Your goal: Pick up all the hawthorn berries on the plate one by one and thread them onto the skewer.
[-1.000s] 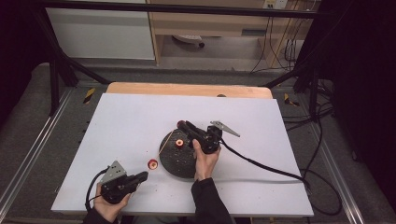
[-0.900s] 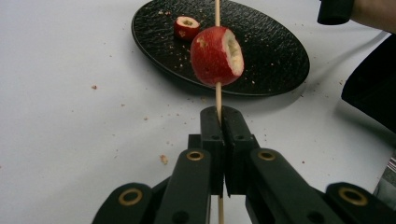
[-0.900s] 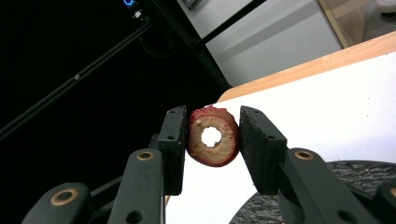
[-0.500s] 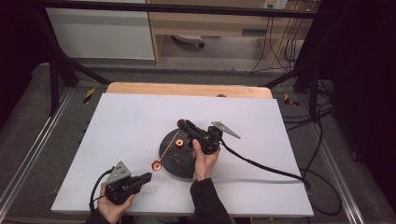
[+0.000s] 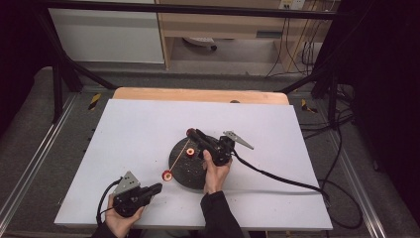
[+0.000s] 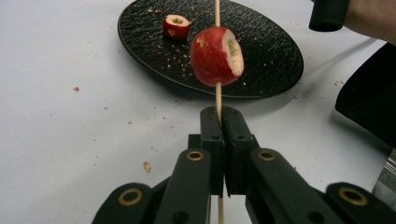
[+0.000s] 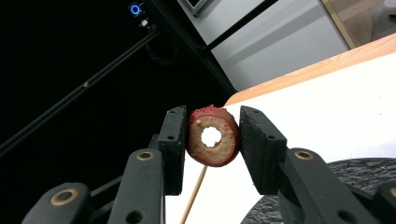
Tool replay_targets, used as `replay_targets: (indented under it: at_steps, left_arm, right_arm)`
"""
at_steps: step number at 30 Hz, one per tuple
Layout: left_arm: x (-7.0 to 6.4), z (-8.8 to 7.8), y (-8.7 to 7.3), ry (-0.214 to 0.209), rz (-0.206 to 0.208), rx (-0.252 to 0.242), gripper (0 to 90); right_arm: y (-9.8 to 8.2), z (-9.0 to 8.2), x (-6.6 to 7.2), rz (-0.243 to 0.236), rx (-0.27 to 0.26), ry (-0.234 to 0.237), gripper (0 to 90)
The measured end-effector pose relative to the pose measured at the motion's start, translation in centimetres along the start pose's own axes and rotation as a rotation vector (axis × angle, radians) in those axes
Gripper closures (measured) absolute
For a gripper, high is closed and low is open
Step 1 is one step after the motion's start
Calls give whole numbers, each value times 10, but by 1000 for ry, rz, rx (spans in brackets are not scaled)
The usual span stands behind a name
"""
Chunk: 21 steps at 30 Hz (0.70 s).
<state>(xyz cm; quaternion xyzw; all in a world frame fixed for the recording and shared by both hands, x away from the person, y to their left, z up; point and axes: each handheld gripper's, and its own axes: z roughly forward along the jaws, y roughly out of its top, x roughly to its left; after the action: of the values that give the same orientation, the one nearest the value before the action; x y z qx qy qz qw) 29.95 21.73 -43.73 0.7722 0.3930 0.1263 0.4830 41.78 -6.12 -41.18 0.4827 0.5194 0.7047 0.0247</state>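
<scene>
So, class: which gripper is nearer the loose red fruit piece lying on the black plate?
Right. The right gripper hangs just above the loose fruit piece on the plate. The left gripper sits off the plate, nearer the table's front edge.

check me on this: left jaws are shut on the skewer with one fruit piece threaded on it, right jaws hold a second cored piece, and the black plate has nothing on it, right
Not quite: the black plate is not bare. The left gripper view shows one more red fruit piece lying on it, with crumbs. The rest stands: the left gripper is shut on the skewer carrying one threaded piece, and the right gripper holds a cored piece.
</scene>
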Motion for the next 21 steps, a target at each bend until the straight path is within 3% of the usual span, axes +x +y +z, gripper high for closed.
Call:
replay_targets:
  at_steps: [21]
  left_arm:
    - [-11,12,7,30,-52,-42,881]
  right_arm:
    - [-14,-1,0,24,5,12,632]
